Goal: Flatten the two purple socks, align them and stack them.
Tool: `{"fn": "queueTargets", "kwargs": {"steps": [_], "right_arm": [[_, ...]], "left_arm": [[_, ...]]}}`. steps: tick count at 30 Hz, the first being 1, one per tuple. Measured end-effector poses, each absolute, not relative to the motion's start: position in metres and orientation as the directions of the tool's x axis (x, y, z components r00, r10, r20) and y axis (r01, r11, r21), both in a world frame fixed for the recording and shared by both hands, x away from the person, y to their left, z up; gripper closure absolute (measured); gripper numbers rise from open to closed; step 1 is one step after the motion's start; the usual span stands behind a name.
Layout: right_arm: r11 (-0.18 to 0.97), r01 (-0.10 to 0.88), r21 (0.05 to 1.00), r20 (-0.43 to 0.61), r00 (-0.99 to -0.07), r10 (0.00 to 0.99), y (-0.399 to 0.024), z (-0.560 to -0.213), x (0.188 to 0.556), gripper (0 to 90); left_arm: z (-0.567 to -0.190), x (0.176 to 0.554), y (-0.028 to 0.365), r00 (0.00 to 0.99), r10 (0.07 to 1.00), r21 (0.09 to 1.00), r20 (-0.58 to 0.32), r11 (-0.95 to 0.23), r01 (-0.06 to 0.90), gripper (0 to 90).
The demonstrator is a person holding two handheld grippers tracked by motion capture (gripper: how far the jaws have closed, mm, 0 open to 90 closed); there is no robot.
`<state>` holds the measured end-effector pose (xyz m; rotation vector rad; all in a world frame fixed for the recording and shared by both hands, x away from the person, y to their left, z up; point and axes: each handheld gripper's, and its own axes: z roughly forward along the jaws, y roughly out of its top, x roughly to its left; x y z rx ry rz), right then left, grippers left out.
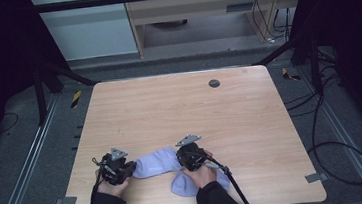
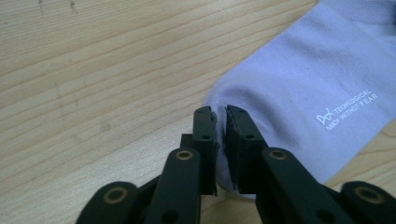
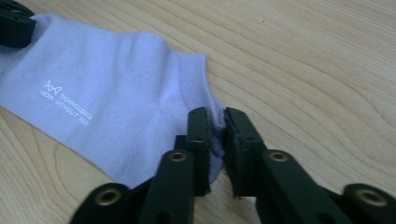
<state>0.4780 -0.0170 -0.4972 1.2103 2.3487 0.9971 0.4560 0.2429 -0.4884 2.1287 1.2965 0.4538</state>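
The lavender sock (white lettering on its side) lies flat on the wooden surface near the person's edge. The left tool pinches its toe end, the right tool its cuff; a second sock lies beside it.

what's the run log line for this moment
left tool: shut on sock toe | right tool: shut on sock cuff | second sock: lying by right hand

Pale lilac sock with small white lettering, flat on the wooden table's near edge.
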Motion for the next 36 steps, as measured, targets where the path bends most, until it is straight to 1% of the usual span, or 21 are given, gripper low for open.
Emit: {"fn": "queueTargets", "kwargs": {"steps": [2, 8, 12, 18, 20, 26, 31, 36], "right_arm": [[0.4, 0.583, 0.708, 0.031, -0.591, 0.806, -0.016, -0.497, 0.477, 86.5], [0.356, 0.583, 0.73, 0.079, -0.589, 0.804, -0.018, -0.491, 0.476, 87.0], [0.331, 0.562, 0.758, 0.095, -0.597, 0.797, -0.021, -0.481, 0.471, 87.0], [0.323, 0.542, 0.775, 0.102, -0.613, 0.783, -0.03, -0.466, 0.465, 87.0], [0.323, 0.533, 0.782, 0.105, -0.624, 0.775, -0.035, -0.462, 0.464, 87.0], [0.306, 0.521, 0.797, 0.118, -0.63, 0.767, -0.049, -0.447, 0.461, 87.0], [0.315, 0.509, 0.801, 0.098, -0.63, 0.77, -0.063, -0.439, 0.456, 87.0], [0.315, 0.506, 0.803, 0.097, -0.633, 0.768, -0.076, -0.434, 0.448, 87.0]], "left_arm": [[-0.488, 0.456, 0.242, 0.463, 0.886, 0.647, -0.017, -0.343, 0.68, 86.1], [-0.483, 0.454, 0.246, 0.452, 0.892, 0.669, -0.029, -0.318, 0.672, 87.1], [-0.473, 0.45, 0.248, 0.451, 0.89, 0.707, -0.066, -0.277, 0.651, 87.2], [-0.458, 0.444, 0.246, 0.473, 0.876, 0.746, -0.091, -0.255, 0.615, 87.2], [-0.456, 0.443, 0.243, 0.483, 0.868, 0.754, -0.115, -0.241, 0.612, 87.2], [-0.446, 0.439, 0.231, 0.512, 0.852, 0.777, -0.113, -0.246, 0.58, 87.2], [-0.44, 0.436, 0.22, 0.52, 0.849, 0.787, -0.094, -0.257, 0.561, 87.2], [-0.436, 0.431, 0.206, 0.55, 0.83, 0.793, -0.091, -0.274, 0.544, 87.2]]}}
